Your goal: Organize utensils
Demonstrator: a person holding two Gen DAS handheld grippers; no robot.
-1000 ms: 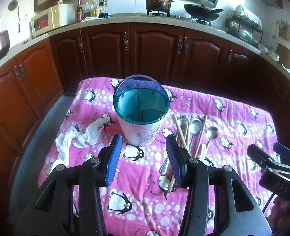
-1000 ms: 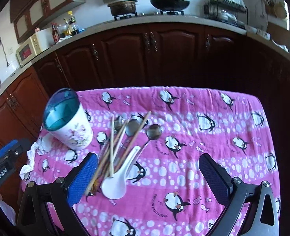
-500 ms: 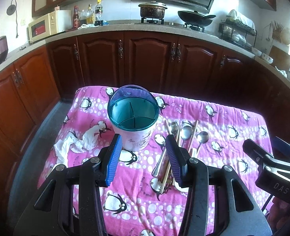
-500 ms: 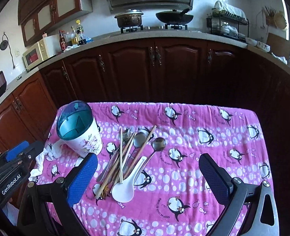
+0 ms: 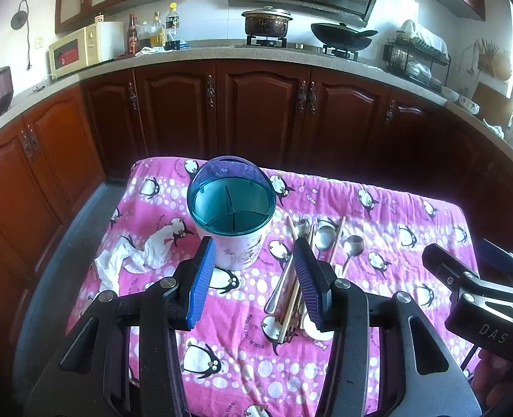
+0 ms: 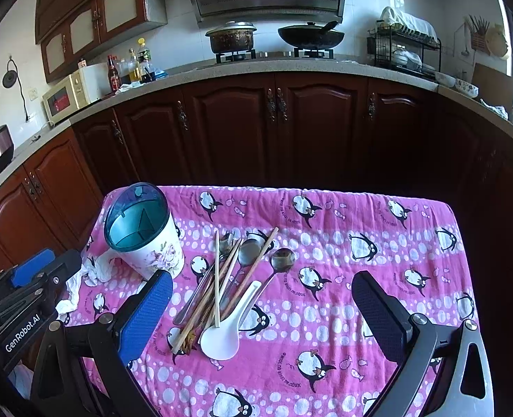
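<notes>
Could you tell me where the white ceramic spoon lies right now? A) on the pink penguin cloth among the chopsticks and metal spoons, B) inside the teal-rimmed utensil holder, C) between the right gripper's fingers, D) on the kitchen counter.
A: in the right wrist view the white ceramic spoon lies on the pink penguin cloth with the chopsticks and metal spoons, beside the empty utensil holder.

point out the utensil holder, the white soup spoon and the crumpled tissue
utensil holder (image 6: 154, 260), right wrist view, on its white flowered side wall
white soup spoon (image 6: 220, 342), right wrist view, on the middle of its bowl
crumpled tissue (image 5: 141, 255), left wrist view, on the middle of the wad
</notes>
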